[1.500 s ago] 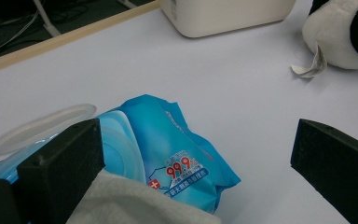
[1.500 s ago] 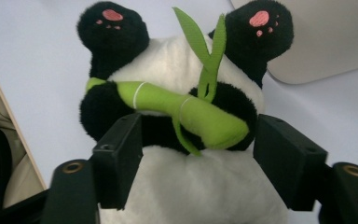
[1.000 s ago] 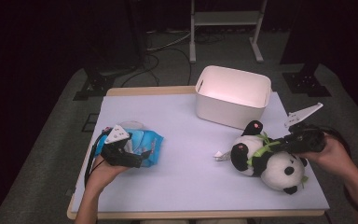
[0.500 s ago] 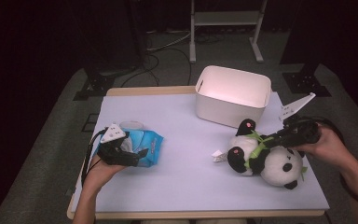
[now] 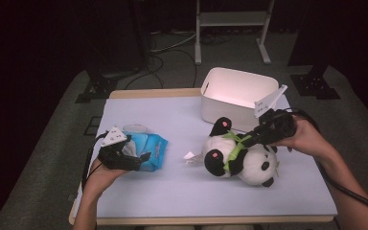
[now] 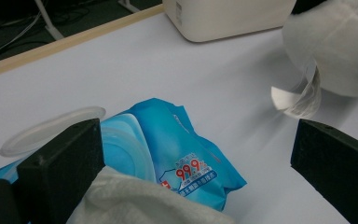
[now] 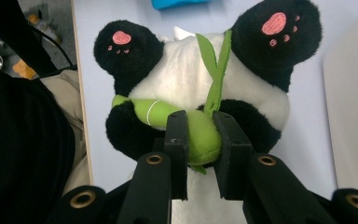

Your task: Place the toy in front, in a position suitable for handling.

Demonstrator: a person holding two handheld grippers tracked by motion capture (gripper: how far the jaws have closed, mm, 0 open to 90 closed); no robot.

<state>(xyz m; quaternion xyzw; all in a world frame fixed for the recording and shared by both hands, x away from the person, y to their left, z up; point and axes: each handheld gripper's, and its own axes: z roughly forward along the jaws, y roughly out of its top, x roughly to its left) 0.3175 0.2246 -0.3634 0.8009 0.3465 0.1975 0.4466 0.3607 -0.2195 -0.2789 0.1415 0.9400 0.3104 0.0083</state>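
right gripper (image 7: 199,140) pinches the green bamboo (image 7: 182,122) on the panda (image 5: 237,155), jaws pressed on it. panda is at the right of the table (image 5: 172,191), just near of the white bin (image 5: 239,93), paws pointing left. left gripper (image 5: 141,157) has jaws spread wide, sitting over the blue wipes pack (image 6: 177,154) at the near left, a white wipe (image 6: 140,200) between them.
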